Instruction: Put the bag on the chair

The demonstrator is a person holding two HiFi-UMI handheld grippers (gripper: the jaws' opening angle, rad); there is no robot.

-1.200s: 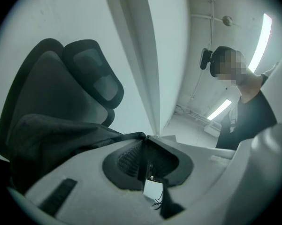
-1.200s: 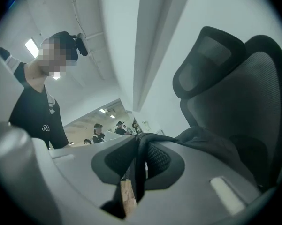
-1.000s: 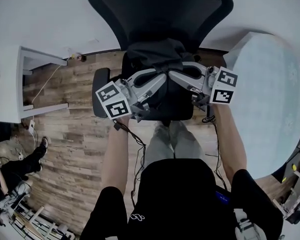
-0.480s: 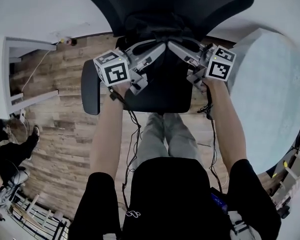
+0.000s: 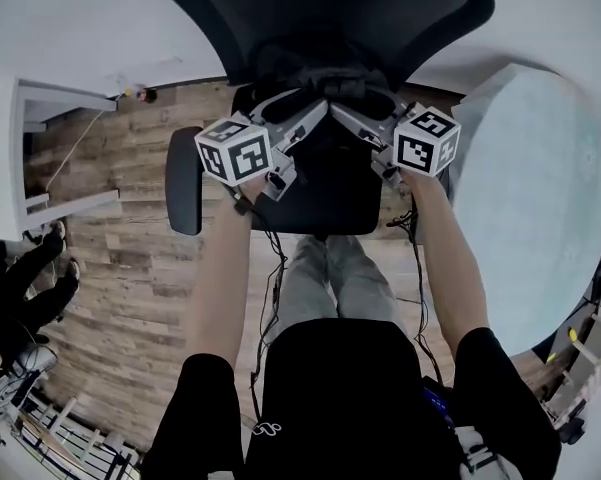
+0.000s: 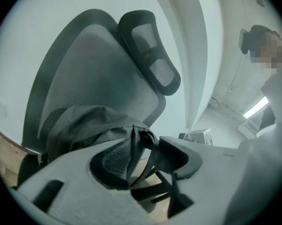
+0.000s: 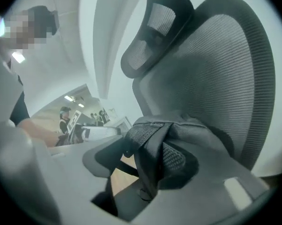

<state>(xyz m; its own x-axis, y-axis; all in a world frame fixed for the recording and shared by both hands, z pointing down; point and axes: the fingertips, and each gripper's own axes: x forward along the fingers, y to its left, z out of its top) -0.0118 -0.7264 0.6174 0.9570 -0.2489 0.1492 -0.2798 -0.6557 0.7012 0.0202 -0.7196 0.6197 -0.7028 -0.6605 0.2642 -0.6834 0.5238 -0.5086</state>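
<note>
The dark grey bag (image 5: 315,66) rests on the black office chair's seat (image 5: 325,193), leaning on the mesh backrest (image 5: 320,3). Both grippers reach in over the seat towards it. In the left gripper view a thin black strap (image 6: 133,146) of the bag (image 6: 84,123) hangs between the jaws of my left gripper (image 6: 141,156), which are opening and stand apart from it. In the right gripper view a wide padded strap (image 7: 148,146) of the bag (image 7: 197,132) lies between the opening jaws of my right gripper (image 7: 143,162), against the right-hand pad only.
A round pale table (image 5: 540,198) stands close on the right of the chair. White furniture (image 5: 20,158) is at the left over the wooden floor (image 5: 120,238). The chair's left armrest (image 5: 183,180) sticks out beside my left gripper. Another person's legs (image 5: 25,288) show at lower left.
Both grippers have carried the bag forward and up against the backrest. In the last half second they have barely shifted.
</note>
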